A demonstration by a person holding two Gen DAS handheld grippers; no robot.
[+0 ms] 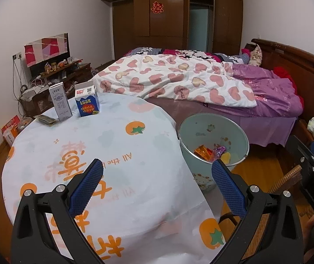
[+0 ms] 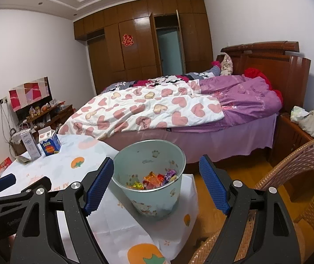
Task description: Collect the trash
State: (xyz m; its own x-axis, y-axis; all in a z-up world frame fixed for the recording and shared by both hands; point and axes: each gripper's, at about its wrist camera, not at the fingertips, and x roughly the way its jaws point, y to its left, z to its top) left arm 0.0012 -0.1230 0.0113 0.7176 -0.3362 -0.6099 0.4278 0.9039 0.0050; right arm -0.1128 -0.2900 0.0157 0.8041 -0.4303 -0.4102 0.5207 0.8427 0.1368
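Note:
On the far left of the round table (image 1: 117, 136) stand a grey-white milk carton (image 1: 60, 101) and a blue carton marked LOOK (image 1: 87, 103). A flat crumpled wrapper (image 1: 44, 120) lies beside them. A pale green bin (image 1: 203, 132) stands by the table's right edge and holds colourful wrappers (image 1: 209, 151). My left gripper (image 1: 157, 167) hovers open and empty over the near tablecloth. My right gripper (image 2: 156, 162) is open and empty, short of the bin (image 2: 148, 154), whose wrappers (image 2: 157, 179) show between its fingers. The cartons (image 2: 49, 145) are far left of it.
A bed (image 1: 178, 83) with heart-print and purple quilts fills the room behind the table and bin. A wicker chair (image 2: 299, 176) stands close on the right. A cluttered low cabinet (image 1: 53, 74) is against the left wall, with a brown wardrobe (image 1: 167, 15) at the back.

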